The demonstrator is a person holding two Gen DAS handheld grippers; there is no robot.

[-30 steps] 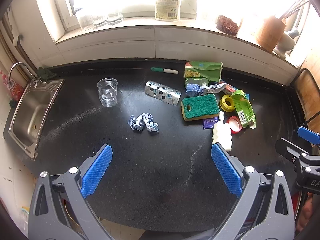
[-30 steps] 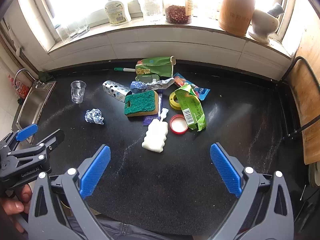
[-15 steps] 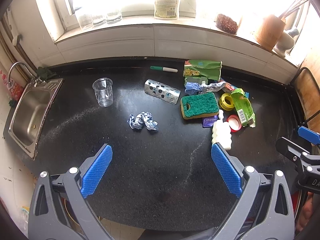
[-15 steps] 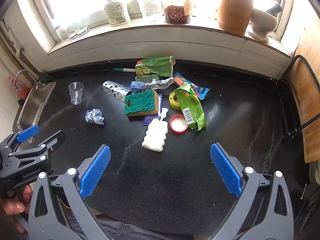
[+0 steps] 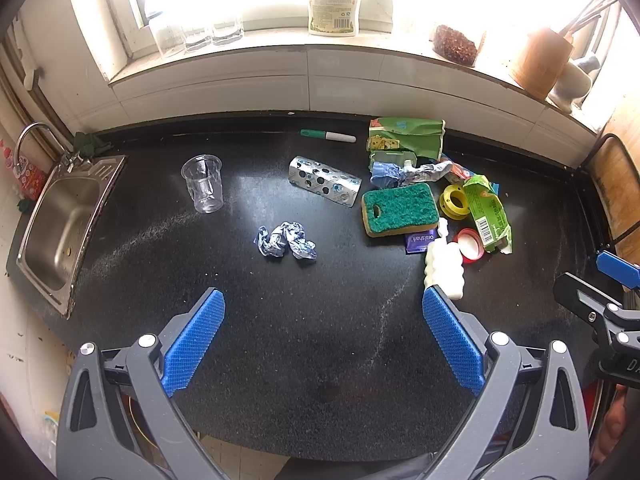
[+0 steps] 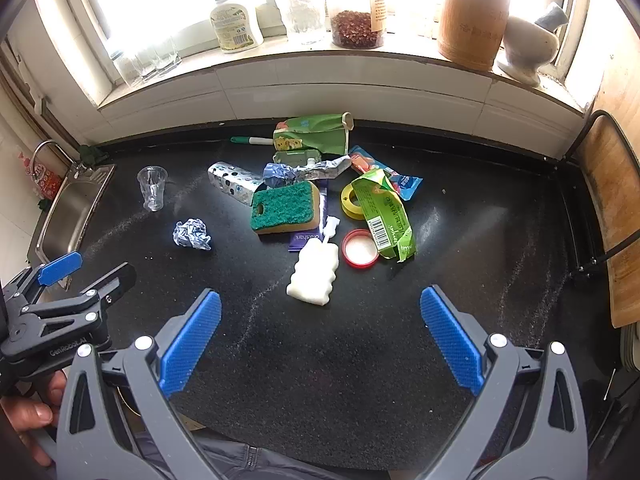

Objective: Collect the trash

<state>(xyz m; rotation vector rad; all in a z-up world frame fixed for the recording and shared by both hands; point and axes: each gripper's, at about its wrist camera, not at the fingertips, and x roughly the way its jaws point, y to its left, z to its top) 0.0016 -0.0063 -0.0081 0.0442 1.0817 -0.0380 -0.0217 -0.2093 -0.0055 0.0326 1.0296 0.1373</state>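
Litter lies on a black counter: a crumpled blue-white paper ball, a clear plastic cup, a spotted silver wrapper, a green sponge, green packets, a red lid and a white foam piece. My left gripper is open above the near counter, short of the paper ball. My right gripper is open too, just short of the foam piece. Neither holds anything.
A steel sink sits at the left end. The windowsill carries glasses, a bottle, a jar and a wooden utensil holder. A chair stands at the right. A green marker lies by the back wall.
Both views have pulled back slightly; the litter sits a little farther away and higher in frame. Nothing on the counter has moved, and both grippers stay open.
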